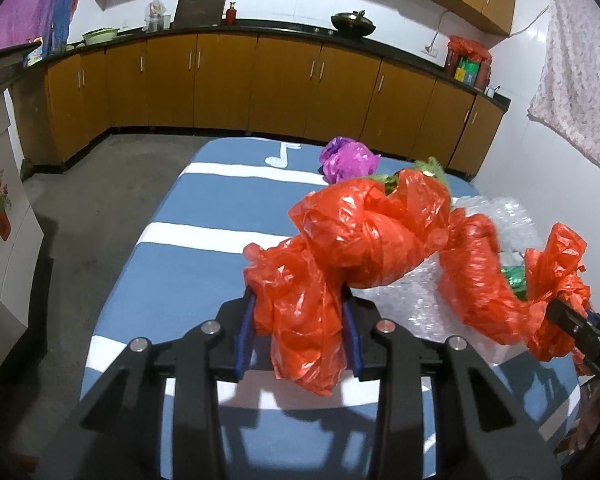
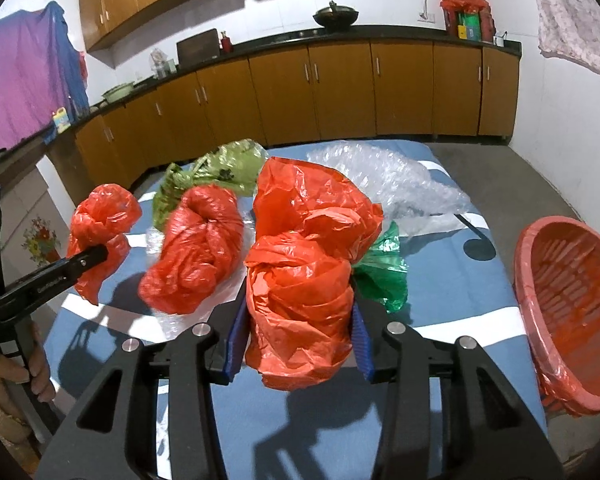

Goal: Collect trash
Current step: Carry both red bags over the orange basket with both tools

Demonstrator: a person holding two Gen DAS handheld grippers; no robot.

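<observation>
Left wrist view, lower centre: the left gripper (image 1: 300,334) clamps one end of a long, twisted red plastic bag (image 1: 376,232) between its blue pads (image 1: 245,334); the bag arcs across the frame to lower right, where the right gripper (image 1: 580,320) pinches its other end; beneath lie bubble wrap (image 1: 512,220) and a blue-and-white striped cloth (image 1: 204,264), with a purple bag (image 1: 348,162) at centre, farther back. Right wrist view: the right gripper (image 2: 298,330) grips crumpled red plastic at lower centre; a green bag (image 2: 384,270) sits just beside it on the right; a lighter green bag (image 2: 220,168) lies at upper centre-left; a red basket (image 2: 528,264) lined with red plastic stands at the right edge, beside the cloth.
</observation>
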